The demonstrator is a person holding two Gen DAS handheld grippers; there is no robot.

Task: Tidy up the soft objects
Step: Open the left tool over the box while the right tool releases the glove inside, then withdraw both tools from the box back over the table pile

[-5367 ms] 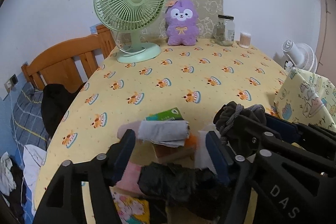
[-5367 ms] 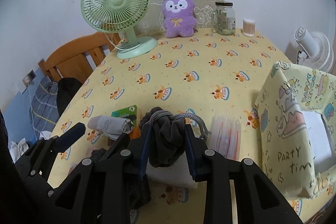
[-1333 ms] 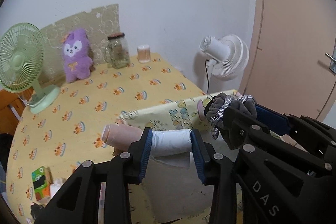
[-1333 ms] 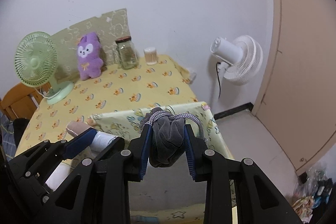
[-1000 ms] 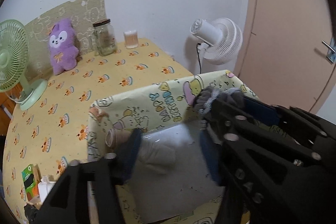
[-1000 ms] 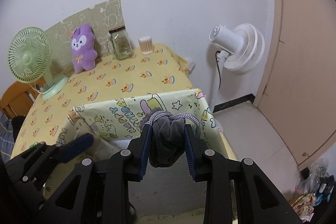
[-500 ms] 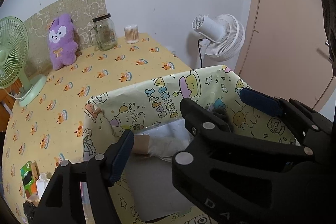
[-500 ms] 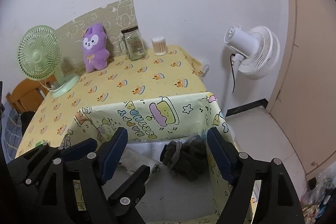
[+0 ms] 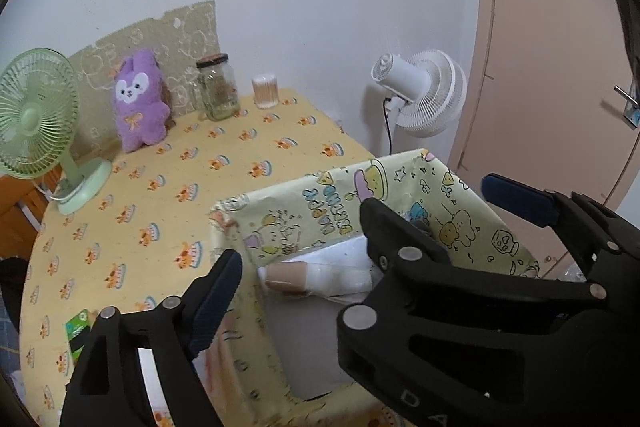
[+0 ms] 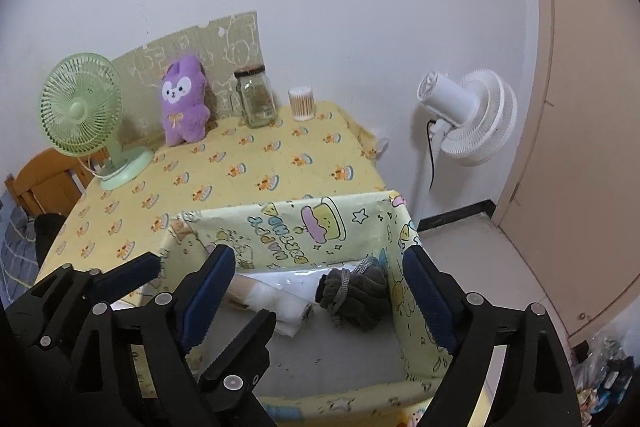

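Now both sets of fingers stand apart over the open yellow-green fabric box printed with cartoon drawings point(image 10: 280, 227), which sits at the near edge of the bench covered in a yellow cloth with small orange figures point(image 10: 248, 163). The right gripper point(image 10: 320, 291), in the lower middle of its own view, has just been opening its blue-padded fingers point(image 10: 428, 299), and nothing is between them; the dark grey knitted bundle with a grey cord point(image 10: 356, 293) lies on the box floor beneath, against the right wall. The left gripper point(image 9: 296, 267) has likewise just been opening, with nothing clamped; in the left wrist view its right finger is largely hidden behind the black frame of the other tool. The rolled white and beige cloth point(image 9: 316, 273) rests on the box floor near the far wall, just left of the grey bundle, touching or nearly so. At the upper left of the frame stand a pale green desk fan point(image 10: 84, 115), a purple plush rabbit point(image 10: 182, 103), a glass jar point(image 10: 256, 99) and a small cup of cotton swabs point(image 10: 302, 103). A white floor fan point(image 10: 468, 115) stands at the right by the beige door point(image 10: 580, 107).
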